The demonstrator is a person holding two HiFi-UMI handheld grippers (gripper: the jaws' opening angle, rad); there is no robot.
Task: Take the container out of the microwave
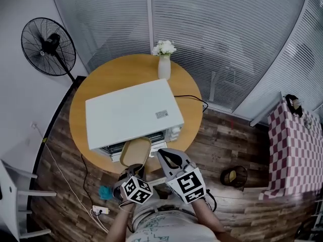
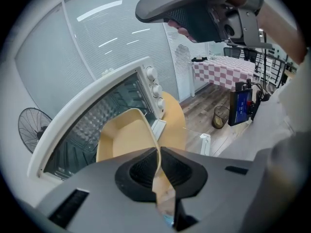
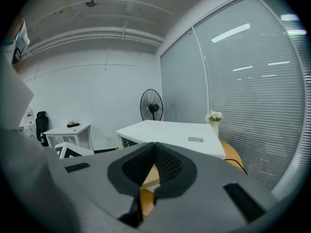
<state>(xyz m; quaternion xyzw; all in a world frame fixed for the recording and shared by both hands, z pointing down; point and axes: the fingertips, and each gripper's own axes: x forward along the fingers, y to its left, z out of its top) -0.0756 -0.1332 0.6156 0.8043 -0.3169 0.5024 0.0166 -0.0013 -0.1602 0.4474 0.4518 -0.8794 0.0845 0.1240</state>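
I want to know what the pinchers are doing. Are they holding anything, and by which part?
The left gripper is clamped on the near rim of the tan container. The right gripper is shut and holds nothing.

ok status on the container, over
Left tongs shut on the container rim. Right tongs shut, empty. Container at the microwave open front, far end not clearly out. Nothing blocking it.

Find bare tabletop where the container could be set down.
Bare: the arc of table behind the microwave, left of the vase; a narrower strip on its right by the cable. Crowded: the front edge, around the held container.
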